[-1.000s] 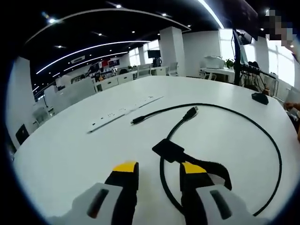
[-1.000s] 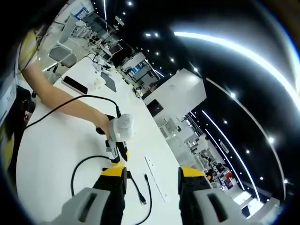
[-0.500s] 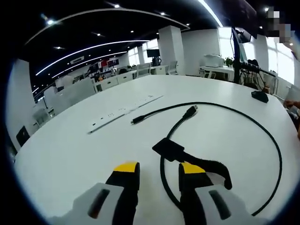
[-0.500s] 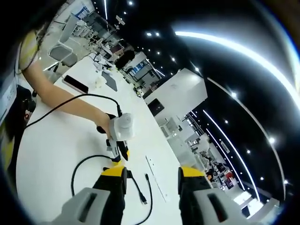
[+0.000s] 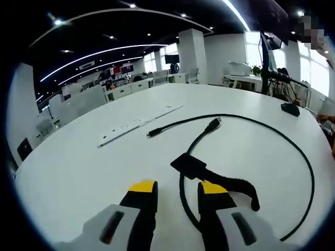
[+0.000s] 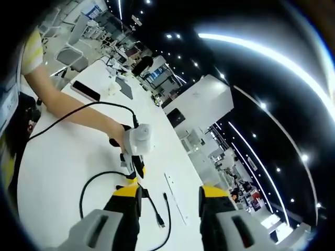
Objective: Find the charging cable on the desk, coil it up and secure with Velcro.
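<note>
Cable: charging cable (image 5: 309,172) limp, light, looped mid-bench; grip near Velcro strap (image 5: 230,184).
Jaws: left gripper (image 5: 175,189) and right gripper (image 6: 166,192) both parted, empty.

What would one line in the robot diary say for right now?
stage: approaching cable | left hand-held gripper: open, low over black charging cable | Velcro strap: loose by jaw | right hand-held gripper: open, empty | table: white

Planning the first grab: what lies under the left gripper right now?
Under the left gripper runs the black cable on the white desk, passing between its yellow tips. The Velcro strap lies beside the right tip, which covers part of it.
</note>
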A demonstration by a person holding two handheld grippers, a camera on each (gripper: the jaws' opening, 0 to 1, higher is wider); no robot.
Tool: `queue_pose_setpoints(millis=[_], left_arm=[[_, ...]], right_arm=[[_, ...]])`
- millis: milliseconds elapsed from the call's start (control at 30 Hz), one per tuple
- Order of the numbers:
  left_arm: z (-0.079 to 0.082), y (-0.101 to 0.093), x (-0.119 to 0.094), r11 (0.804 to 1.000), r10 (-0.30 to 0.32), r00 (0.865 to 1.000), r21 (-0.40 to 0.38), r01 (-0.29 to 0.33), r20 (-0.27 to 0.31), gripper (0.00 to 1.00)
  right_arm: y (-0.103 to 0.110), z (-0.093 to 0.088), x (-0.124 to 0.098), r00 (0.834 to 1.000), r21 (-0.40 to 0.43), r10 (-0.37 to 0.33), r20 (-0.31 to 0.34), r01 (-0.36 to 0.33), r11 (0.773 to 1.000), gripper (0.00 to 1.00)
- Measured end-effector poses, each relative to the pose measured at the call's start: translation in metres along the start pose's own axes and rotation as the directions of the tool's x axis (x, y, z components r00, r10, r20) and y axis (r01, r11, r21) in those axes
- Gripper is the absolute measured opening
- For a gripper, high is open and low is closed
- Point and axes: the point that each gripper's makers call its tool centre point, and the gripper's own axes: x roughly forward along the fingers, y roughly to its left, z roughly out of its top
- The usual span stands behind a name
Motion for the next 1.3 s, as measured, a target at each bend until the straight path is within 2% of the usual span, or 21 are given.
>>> queue_pose_setpoints(millis=[1300], left_arm=[[-0.0038, -0.0028, 0.0024, 1.000, -0.007, 1.000, -0.016, 0.007, -0.015, 0.23]], right_arm=[[-0.0075, 0.0004, -0.0061, 0.999, 0.012, -0.034, 0.011, 0.034, 0.999, 0.45]])
